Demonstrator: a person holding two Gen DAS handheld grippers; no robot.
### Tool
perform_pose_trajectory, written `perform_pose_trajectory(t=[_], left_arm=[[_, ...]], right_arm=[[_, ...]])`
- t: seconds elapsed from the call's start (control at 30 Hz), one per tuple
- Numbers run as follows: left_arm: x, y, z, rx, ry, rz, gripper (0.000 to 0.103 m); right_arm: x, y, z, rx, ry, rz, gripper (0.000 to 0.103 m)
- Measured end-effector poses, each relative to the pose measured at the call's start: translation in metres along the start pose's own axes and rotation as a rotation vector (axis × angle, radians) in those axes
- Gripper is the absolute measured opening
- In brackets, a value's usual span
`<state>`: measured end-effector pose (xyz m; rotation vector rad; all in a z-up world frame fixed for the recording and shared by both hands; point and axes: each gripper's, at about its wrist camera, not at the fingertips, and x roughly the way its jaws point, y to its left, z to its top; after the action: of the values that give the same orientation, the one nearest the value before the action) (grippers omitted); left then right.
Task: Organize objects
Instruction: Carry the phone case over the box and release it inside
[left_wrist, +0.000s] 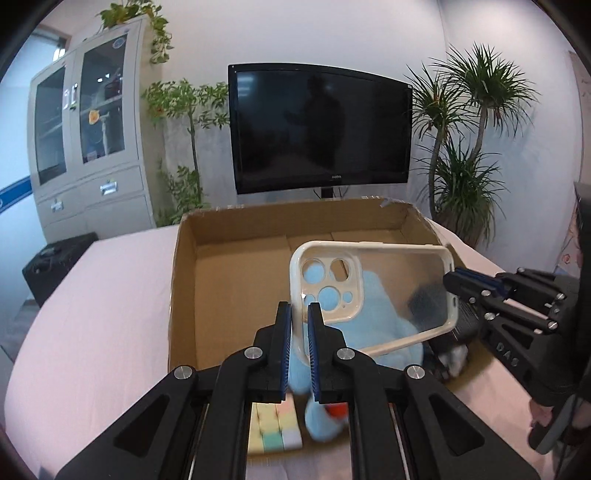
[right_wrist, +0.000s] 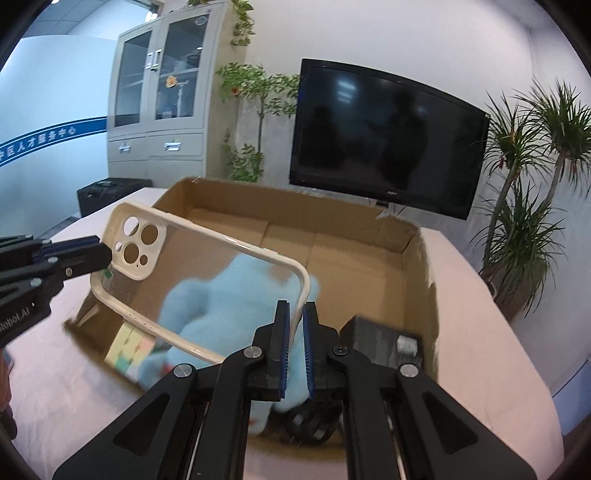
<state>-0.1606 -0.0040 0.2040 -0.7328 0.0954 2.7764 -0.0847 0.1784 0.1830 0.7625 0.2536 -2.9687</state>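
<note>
My left gripper (left_wrist: 299, 321) and right gripper (right_wrist: 294, 321) are both black with ridged blue pads, and between them I hold a phone case (left_wrist: 373, 291) with a clear back and a cream-white rim (the same cream rings its camera holes). Under it the brown cardboard box (left_wrist: 229, 280) holds a pale blue plush toy (right_wrist: 221, 295), a cube (left_wrist: 275, 430) of pastel yellow, pink, mint and white squares, and a black block (right_wrist: 380, 339). The tablecloth (left_wrist: 92, 314) is soft pink.

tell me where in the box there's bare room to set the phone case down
The cardboard box has bare floor along its left wall and far wall. The near right part is crowded: the blue plush toy, the pastel cube and black items fill it. The phone case is held at both ends by the left gripper and the right gripper.
</note>
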Motion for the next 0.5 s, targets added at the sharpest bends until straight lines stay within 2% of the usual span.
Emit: perform_pose_trajectory(t=[0.13,0.27,0.5], left_arm=[[0.040,-0.002,0.028,-0.006,0.020,-0.006,0.006],[0.091,-0.004,0.054,0.013,0.090,0.001,0.006],[0.155,-0.007,0.065,0.024,0.181,0.045,0.006]], right_arm=[[0.029,-0.018,0.022,-0.008,0.017,-0.022,0.006],[0.064,-0.033,0.038,-0.014,0.057,-0.039,0.006],[0.118,-0.047,0.040,-0.015,0.145,-0.039,0.005]])
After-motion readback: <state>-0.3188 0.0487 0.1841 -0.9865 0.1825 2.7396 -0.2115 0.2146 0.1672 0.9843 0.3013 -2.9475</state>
